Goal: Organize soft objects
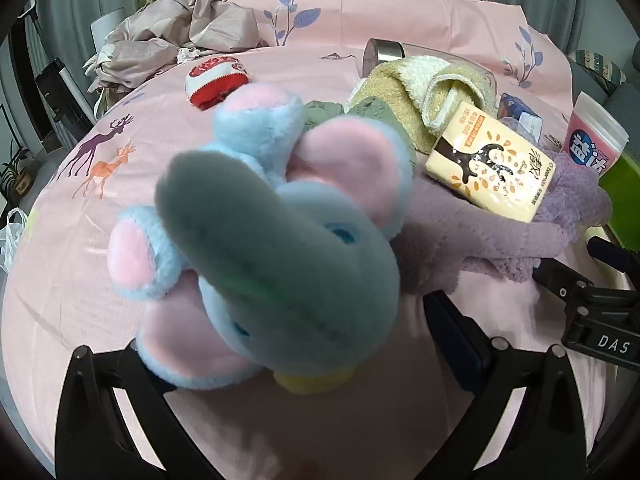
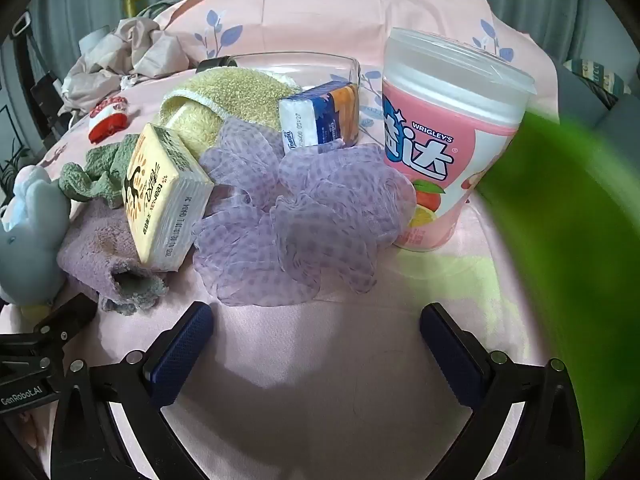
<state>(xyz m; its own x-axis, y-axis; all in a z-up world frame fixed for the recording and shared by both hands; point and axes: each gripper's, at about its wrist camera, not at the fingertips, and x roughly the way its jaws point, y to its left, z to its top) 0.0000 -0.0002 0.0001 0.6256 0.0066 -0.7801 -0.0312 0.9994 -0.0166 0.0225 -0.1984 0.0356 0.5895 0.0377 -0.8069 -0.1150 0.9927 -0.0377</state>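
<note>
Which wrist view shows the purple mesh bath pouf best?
The right wrist view: the purple mesh bath pouf lies whole and sharp at centre, just beyond the open right gripper. In the left wrist view only a sliver of it shows, behind the yellow tissue pack at the right edge.

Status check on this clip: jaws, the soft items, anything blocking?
Both jaws wide open, empty. Plush elephant lies right ahead of left gripper. Purple mesh pouf ahead of right gripper; tissue pack and gum tub crowd it.
</note>
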